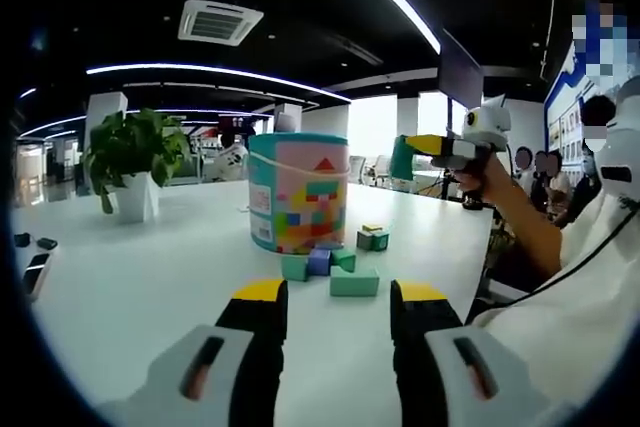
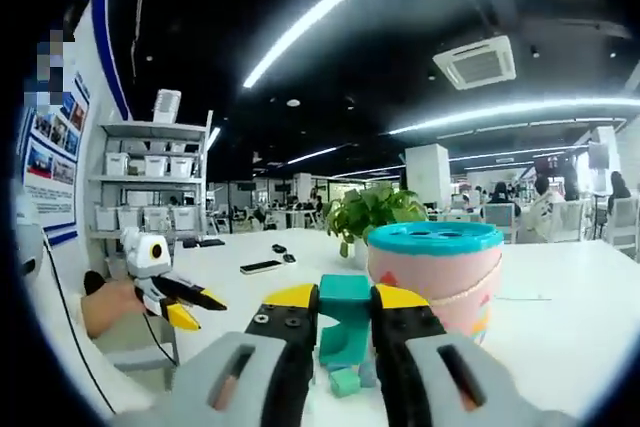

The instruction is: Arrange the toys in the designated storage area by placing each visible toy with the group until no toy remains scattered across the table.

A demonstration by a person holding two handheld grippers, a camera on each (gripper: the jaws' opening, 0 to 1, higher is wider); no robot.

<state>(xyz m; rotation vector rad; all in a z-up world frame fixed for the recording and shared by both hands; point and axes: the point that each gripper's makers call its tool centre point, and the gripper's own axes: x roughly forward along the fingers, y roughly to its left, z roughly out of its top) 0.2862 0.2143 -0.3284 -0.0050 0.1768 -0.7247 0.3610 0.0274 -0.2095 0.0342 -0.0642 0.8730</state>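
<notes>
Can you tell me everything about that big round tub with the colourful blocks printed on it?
The tub is a tall round container standing upright on the white table. Its side is pink and teal, with pictures of toy blocks printed on it. In the right gripper view its teal lid is on and has shaped holes in the top. A pale cord handle hangs across the side. Loose green and blue blocks lie on the table at its foot.

White tabletop (image 1: 150,277). The bucket (image 1: 297,192) is pink with a teal rim and a print of coloured blocks. Loose blocks (image 1: 353,282) are green, one purple (image 1: 319,262). Each tool (image 1: 340,332) is black with yellow tips. The right tool (image 2: 335,322) grips a teal block (image 2: 345,322).
</notes>
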